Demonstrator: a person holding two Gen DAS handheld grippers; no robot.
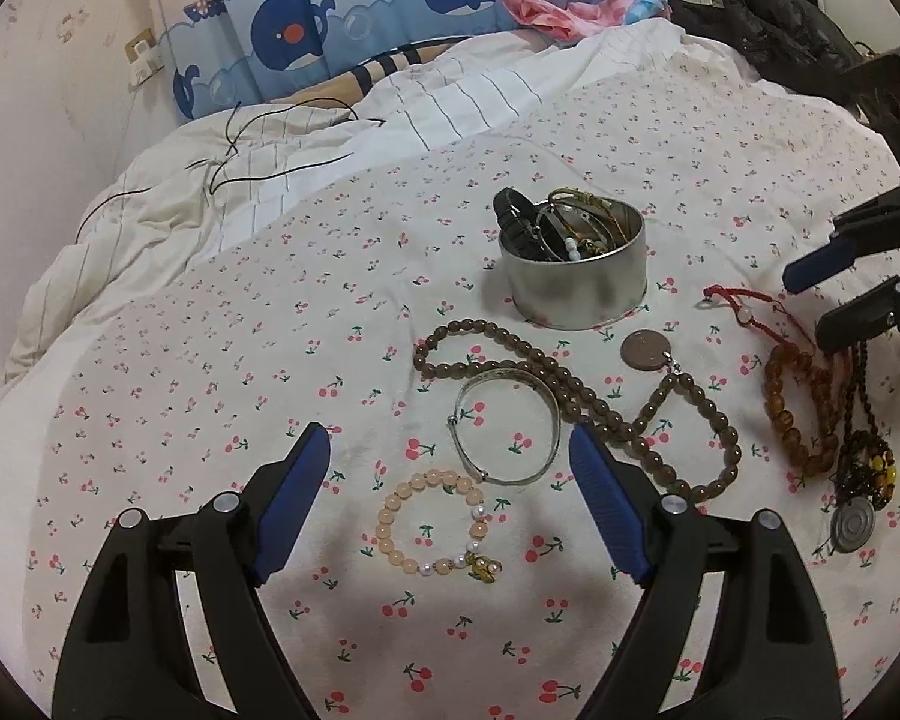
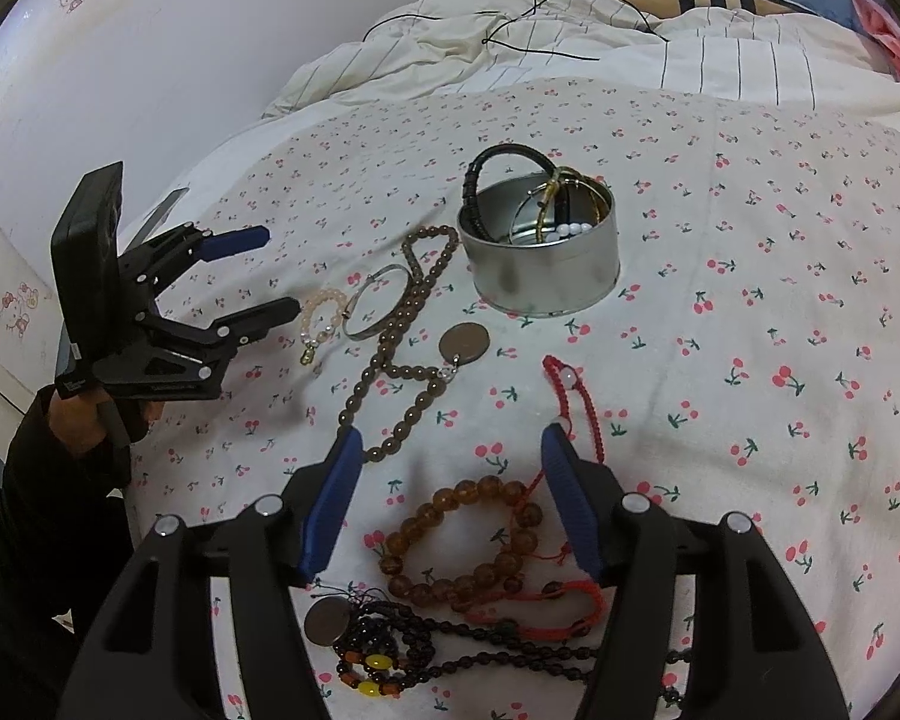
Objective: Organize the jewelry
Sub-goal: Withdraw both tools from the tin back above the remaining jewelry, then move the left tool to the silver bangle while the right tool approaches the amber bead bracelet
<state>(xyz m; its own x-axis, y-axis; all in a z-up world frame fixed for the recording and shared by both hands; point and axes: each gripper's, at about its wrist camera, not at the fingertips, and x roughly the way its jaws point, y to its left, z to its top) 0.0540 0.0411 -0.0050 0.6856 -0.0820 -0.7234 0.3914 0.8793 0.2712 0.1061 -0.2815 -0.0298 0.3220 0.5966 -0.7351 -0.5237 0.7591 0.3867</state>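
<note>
A round metal tin (image 1: pixel 576 282) (image 2: pixel 543 264) stands on the cherry-print sheet and holds a black band and several bangles. My left gripper (image 1: pixel 450 456) is open and empty above a peach bead bracelet (image 1: pixel 435 525) and a silver bangle (image 1: pixel 507 429). A long brown bead necklace (image 1: pixel 576 396) with a round pendant (image 1: pixel 646 350) lies beside them. My right gripper (image 2: pixel 447 450) is open and empty over an amber bead bracelet (image 2: pixel 462 546), a red cord bracelet (image 2: pixel 570 402) and a dark bead string (image 2: pixel 390 654).
The sheet (image 1: pixel 210 420) covers a bed. A rumpled striped duvet (image 1: pixel 270 180) with a thin black cord lies behind. A whale-print curtain (image 1: pixel 390 6) and a black garment (image 1: pixel 768 12) are at the back. A wall (image 2: pixel 150 60) is at the left.
</note>
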